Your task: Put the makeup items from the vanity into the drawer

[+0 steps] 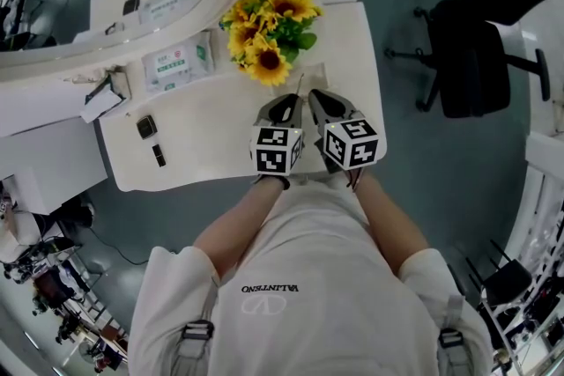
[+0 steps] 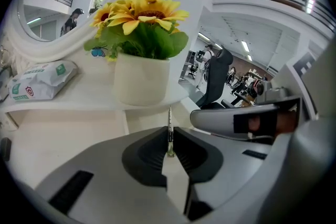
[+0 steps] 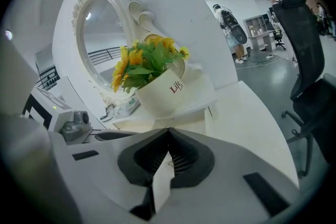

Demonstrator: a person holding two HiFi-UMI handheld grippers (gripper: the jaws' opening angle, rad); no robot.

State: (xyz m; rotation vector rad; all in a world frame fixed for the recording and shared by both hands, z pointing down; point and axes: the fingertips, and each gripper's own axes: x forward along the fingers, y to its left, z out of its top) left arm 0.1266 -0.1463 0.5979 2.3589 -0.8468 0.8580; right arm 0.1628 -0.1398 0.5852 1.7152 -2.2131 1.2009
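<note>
My left gripper (image 1: 287, 103) (image 2: 169, 132) is shut on a thin makeup stick (image 2: 169, 124). The stick pokes up and forward from between the pads towards the flower pot, and shows as a fine line (image 1: 300, 87) in the head view. Close beside it on the right, my right gripper (image 1: 322, 99) (image 3: 168, 132) has its jaws shut, with nothing seen between them. Both hover over the front right part of the white vanity (image 1: 211, 128). Two small dark makeup items (image 1: 146, 126) (image 1: 159, 155) lie at the vanity's left end. No drawer is in view.
A white pot of sunflowers (image 1: 264, 31) (image 2: 140, 78) (image 3: 160, 93) stands on a low raised shelf just ahead of the grippers. A pack of wipes (image 1: 179, 62) (image 2: 38, 81) lies to its left, below the oval mirror (image 3: 105, 39). A black office chair (image 1: 471, 48) stands on the floor at right.
</note>
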